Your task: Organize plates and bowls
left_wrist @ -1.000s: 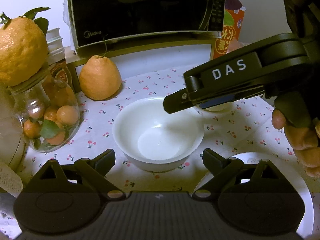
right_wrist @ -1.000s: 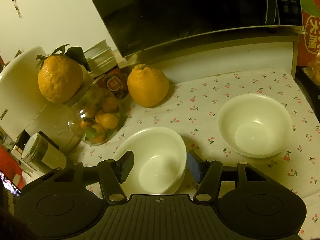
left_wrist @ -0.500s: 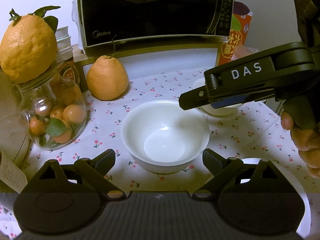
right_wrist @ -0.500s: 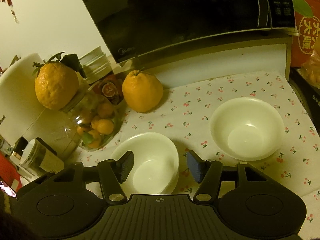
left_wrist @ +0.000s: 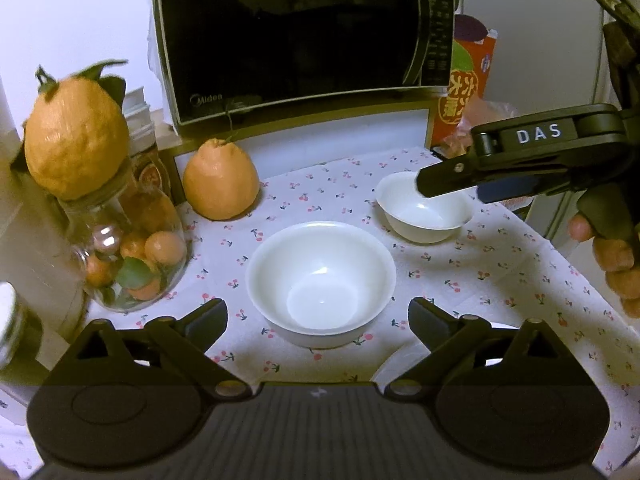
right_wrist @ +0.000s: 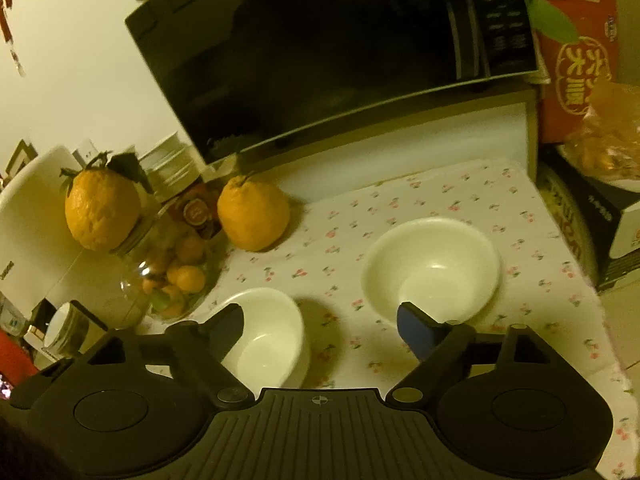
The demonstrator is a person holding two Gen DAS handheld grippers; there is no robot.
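Note:
Two white bowls stand on the cherry-print tablecloth. The near bowl (left_wrist: 320, 280) sits just ahead of my open, empty left gripper (left_wrist: 318, 314). The far bowl (left_wrist: 424, 212) stands to the right; my right gripper's finger (left_wrist: 448, 180) hovers over it in the left wrist view. In the right wrist view the right gripper (right_wrist: 320, 322) is open and empty, above the cloth between the left bowl (right_wrist: 268, 332) and the right bowl (right_wrist: 432, 264). A white plate rim (left_wrist: 400, 360) shows beside my left gripper's right finger.
A microwave (left_wrist: 304, 40) stands on a shelf at the back. An orange citrus fruit (left_wrist: 220, 184) lies below it. A glass jar of small oranges (left_wrist: 128, 252) with a large citrus on top (left_wrist: 76, 136) stands at left. A red carton (left_wrist: 464, 88) is at back right.
Both grippers have pulled back and risen. The right gripper has swung right, away from the near bowl to over the far bowl, and its fingers have opened wider. The bowls have not moved.

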